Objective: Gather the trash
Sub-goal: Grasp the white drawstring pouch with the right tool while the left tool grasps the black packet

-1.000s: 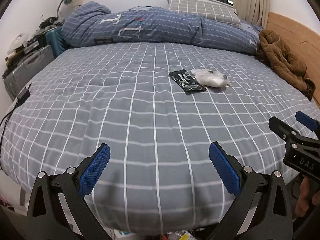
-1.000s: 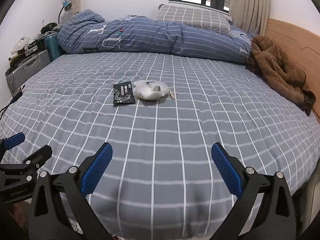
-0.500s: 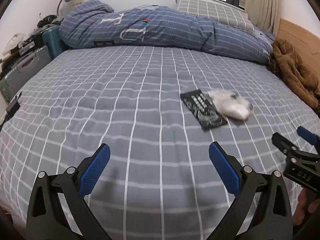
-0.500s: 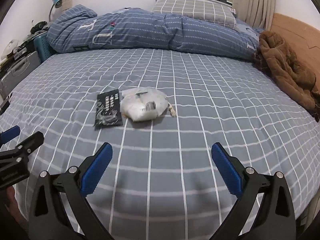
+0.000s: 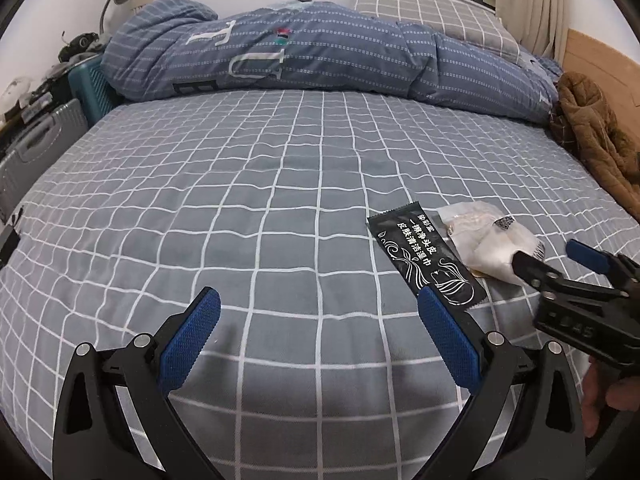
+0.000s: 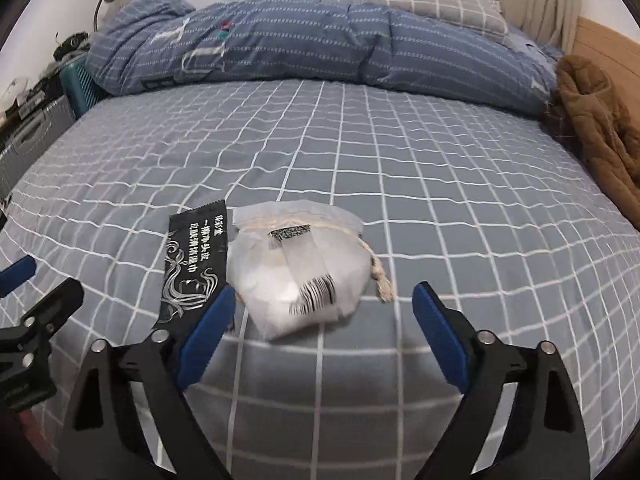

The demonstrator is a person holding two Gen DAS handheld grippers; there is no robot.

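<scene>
A black wet-wipe wrapper (image 5: pixel 426 261) and a crumpled white plastic bag (image 5: pixel 486 242) lie side by side on the grey checked bed. In the right wrist view the bag (image 6: pixel 300 274) lies just ahead, between the open fingers of my right gripper (image 6: pixel 324 306), and the wrapper (image 6: pixel 194 268) lies by its left finger. My left gripper (image 5: pixel 318 312) is open and empty, low over the sheet, with the wrapper at its right fingertip. The right gripper (image 5: pixel 560 264) also shows at the right of the left wrist view, reaching to the bag.
A rolled blue duvet (image 5: pixel 320 52) and a checked pillow (image 5: pixel 432 16) lie at the far side. A brown coat (image 5: pixel 596 140) lies by the wooden headboard on the right. Suitcases (image 5: pixel 44 136) stand off the left edge of the bed.
Both grippers have moved forward over the bed towards the trash. The bag and wrapper are now much nearer, and the bag sits between the right gripper's fingers.
</scene>
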